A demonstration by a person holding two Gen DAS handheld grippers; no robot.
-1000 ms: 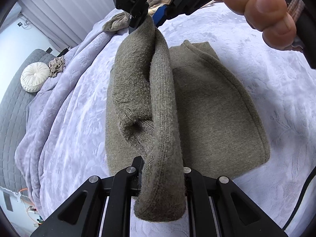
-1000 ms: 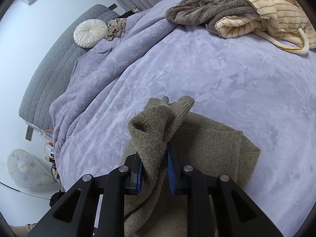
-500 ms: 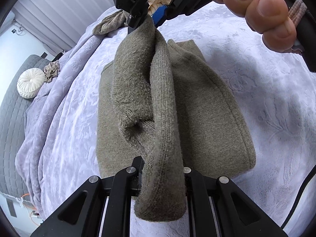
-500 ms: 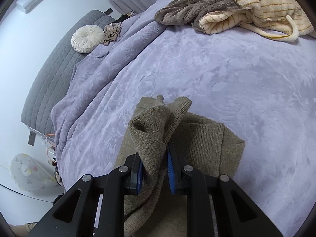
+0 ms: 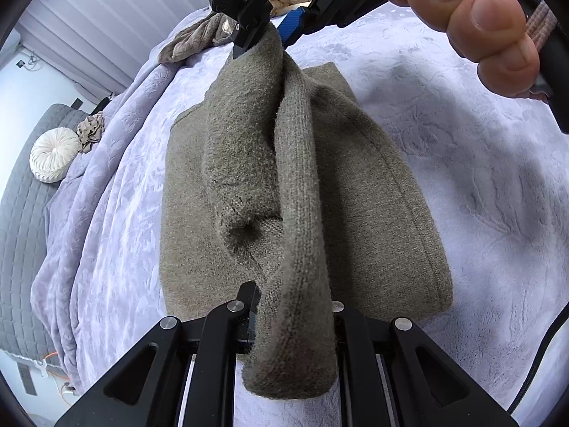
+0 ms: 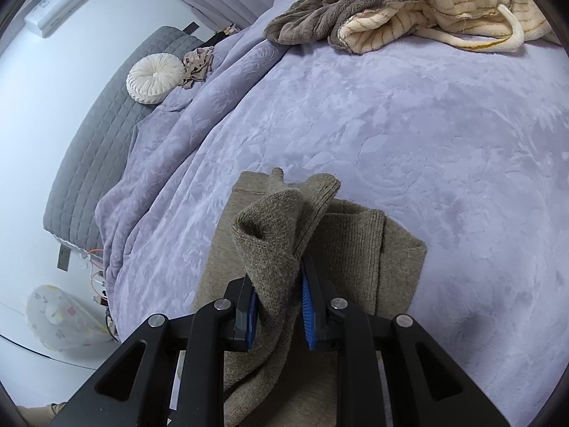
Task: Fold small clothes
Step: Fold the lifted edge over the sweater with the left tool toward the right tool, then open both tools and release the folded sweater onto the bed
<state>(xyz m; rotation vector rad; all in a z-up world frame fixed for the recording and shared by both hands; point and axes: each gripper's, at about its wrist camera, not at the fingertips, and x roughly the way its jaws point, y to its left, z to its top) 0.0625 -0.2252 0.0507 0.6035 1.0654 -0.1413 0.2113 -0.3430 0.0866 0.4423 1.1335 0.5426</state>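
An olive-green knitted garment [image 5: 373, 192] lies flat on the lilac bedspread [image 5: 480, 185]. A raised band of it [image 5: 295, 178] is stretched in the air between my two grippers. My left gripper [image 5: 293, 313] is shut on the near end of the band. My right gripper [image 5: 266, 35] is shut on the far end, held by a hand at the top of the left wrist view. In the right wrist view the right gripper [image 6: 277, 299] pinches bunched knit [image 6: 274, 235] above the flat part of the garment [image 6: 355, 249].
A pile of brown and cream striped fleece clothes [image 6: 409, 7] lies at the far side of the bed. A round white cushion [image 6: 153, 76] and a beige cloth [image 6: 197, 66] lie near the grey headboard [image 6: 92, 142]. A black cable [image 5: 537, 359] hangs at the right.
Both grippers have carried the raised band across the flat garment; more of the flat knit now shows to the left of the band. Both stay shut.
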